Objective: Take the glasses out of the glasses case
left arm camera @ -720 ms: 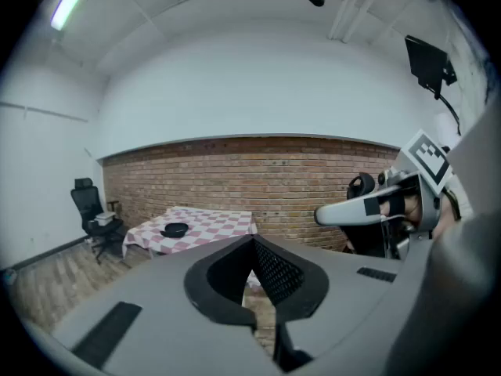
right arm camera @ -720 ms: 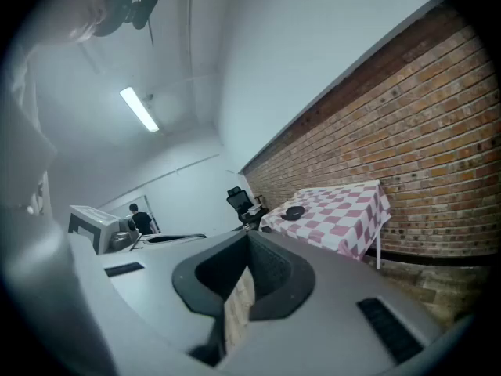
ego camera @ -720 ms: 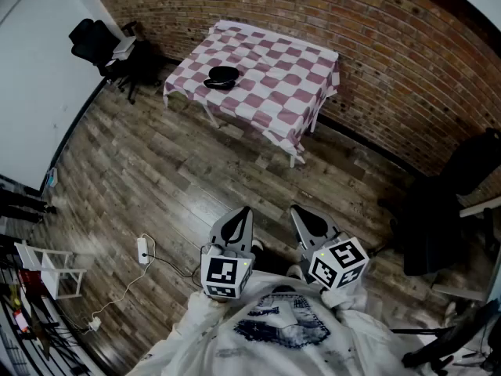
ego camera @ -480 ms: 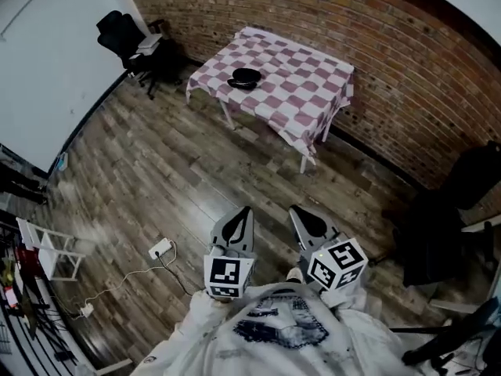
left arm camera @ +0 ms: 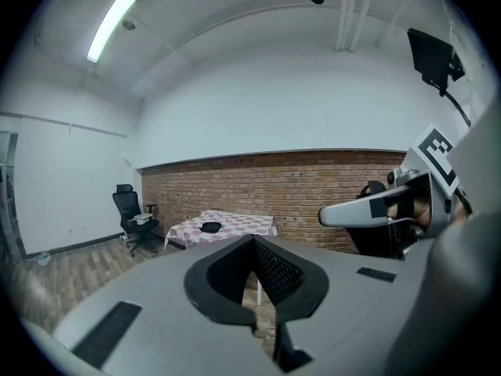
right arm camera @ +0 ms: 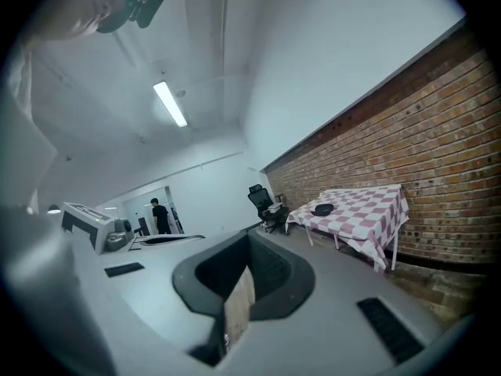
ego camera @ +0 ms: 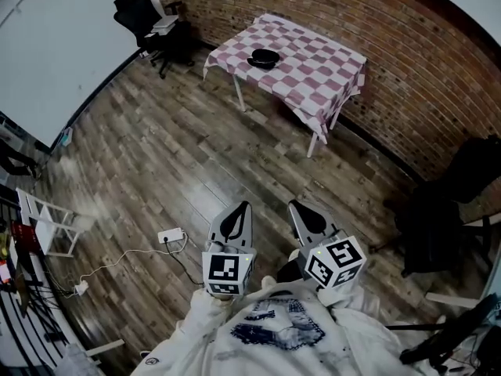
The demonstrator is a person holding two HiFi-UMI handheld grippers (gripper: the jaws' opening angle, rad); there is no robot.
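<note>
Head view, looking steeply down across a room. The left tool (ego camera: 239,216) and the right tool (ego camera: 302,214) are held side by side close to the person's body, near one another but apart, both pointing toward the far end of the room. Each carries its marker cube at the rear. The left gripper view shows the left tool's jaws pressed together at the tips with nothing between them. The right gripper view shows the right tool's jaws likewise pressed together and empty.

The glasses case (ego camera: 263,58), a dark oval object, lies on the surface (ego camera: 317,65), which is covered by a pink-and-white checked cloth and stands against the brick wall (ego camera: 383,30). The case sits toward the surface's left half as seen from the head and is well apart from both tools. It is too small to tell whether it is open or closed. It also appears in the left gripper view (left arm camera: 210,226) and the right gripper view (right arm camera: 322,209).

A stretch of wooden floor (ego camera: 172,147) separates the person from the surface. A black office chair (ego camera: 138,10) stands left of the surface. A white power strip (ego camera: 171,236) with its cable lies on the floor just left of the left tool.
</note>
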